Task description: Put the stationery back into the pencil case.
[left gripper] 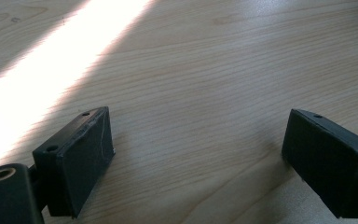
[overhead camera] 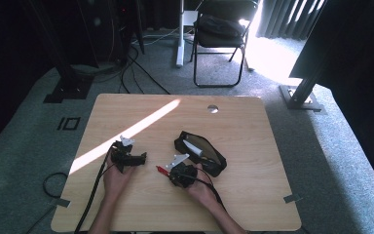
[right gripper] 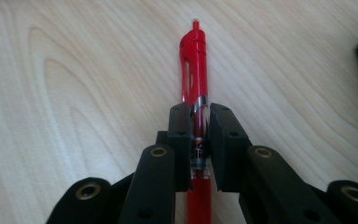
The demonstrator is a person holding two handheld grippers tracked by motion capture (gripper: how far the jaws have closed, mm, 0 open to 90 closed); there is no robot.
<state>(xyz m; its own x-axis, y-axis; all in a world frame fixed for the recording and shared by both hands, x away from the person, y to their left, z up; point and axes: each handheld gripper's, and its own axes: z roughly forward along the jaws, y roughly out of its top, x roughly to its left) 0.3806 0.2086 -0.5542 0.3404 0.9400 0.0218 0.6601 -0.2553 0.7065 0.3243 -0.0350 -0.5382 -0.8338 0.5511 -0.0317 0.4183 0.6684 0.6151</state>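
Note:
A red pen (right gripper: pixel 195 70) lies along the line of my right gripper (right gripper: pixel 198 122), whose two black jaws are shut on its barrel; its clip end points away from the camera over the wooden table (right gripper: pixel 74 93). From above, the right gripper (overhead camera: pixel 168 170) sits just left of an open black pencil case (overhead camera: pixel 200 152), the red pen (overhead camera: pixel 161 169) poking out to its left. A white object lies inside the case. My left gripper (overhead camera: pixel 139 158) rests on the table at centre left, its jaws open wide over bare wood (left gripper: pixel 200 116) with nothing between them.
A bright strip of sunlight (overhead camera: pixel 126 131) crosses the table diagonally. A cable hole (overhead camera: pixel 213 108) sits near the far edge. Beyond the table stand a black folding chair (overhead camera: pixel 221 34) and dark stands with cables on the carpet.

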